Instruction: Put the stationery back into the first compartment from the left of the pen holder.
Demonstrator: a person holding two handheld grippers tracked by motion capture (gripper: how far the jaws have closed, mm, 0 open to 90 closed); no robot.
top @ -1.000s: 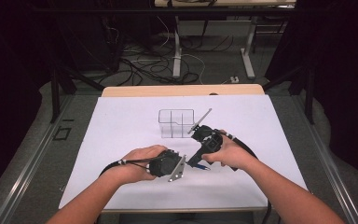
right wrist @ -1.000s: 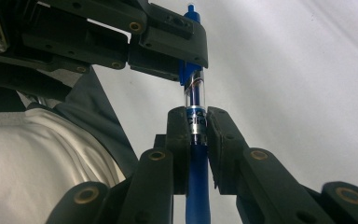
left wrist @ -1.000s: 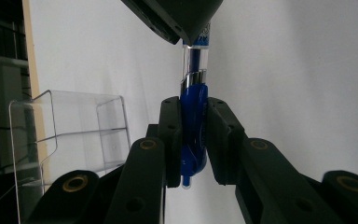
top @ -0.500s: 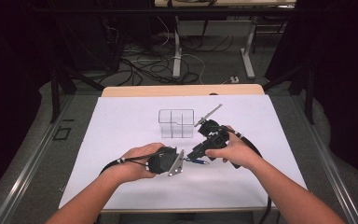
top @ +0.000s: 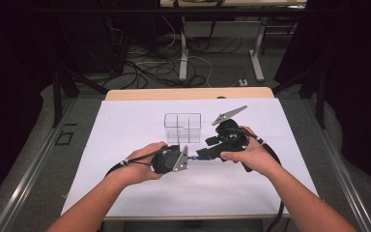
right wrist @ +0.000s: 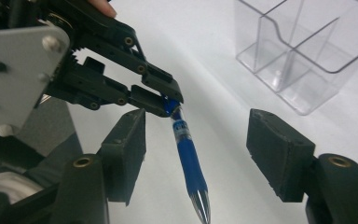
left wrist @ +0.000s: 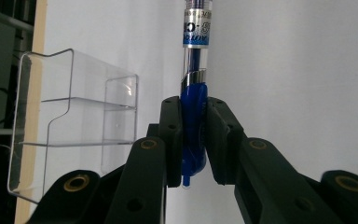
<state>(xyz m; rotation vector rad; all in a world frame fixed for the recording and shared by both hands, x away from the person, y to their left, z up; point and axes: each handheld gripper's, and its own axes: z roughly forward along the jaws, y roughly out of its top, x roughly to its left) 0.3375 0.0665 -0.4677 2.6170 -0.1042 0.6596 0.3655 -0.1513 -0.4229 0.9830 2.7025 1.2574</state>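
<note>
High view looks forward and down over the whole desk (top: 125, 125); both gripper views sit close above it; all three share the blue pen (right wrist: 189, 156) and clear organizer (left wrist: 74, 126).

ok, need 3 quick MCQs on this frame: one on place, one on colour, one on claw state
1. Where is the clear organizer?
A. On the white table sheet, beyond both claws
B. In the right claw
C. On the floor

2. What colour is the pen?
A. Red
B. Blue
C. Green

3. How is the right claw?
A. Shut on the pen
B. Shut on the organizer
C. Open, with the pen between its jaws

Answers:
1 A, the high view shows it standing on the sheet.
2 B, blue barrel.
3 C, there are gaps on both sides of the pen; the left claw grips the pen's end.
</note>
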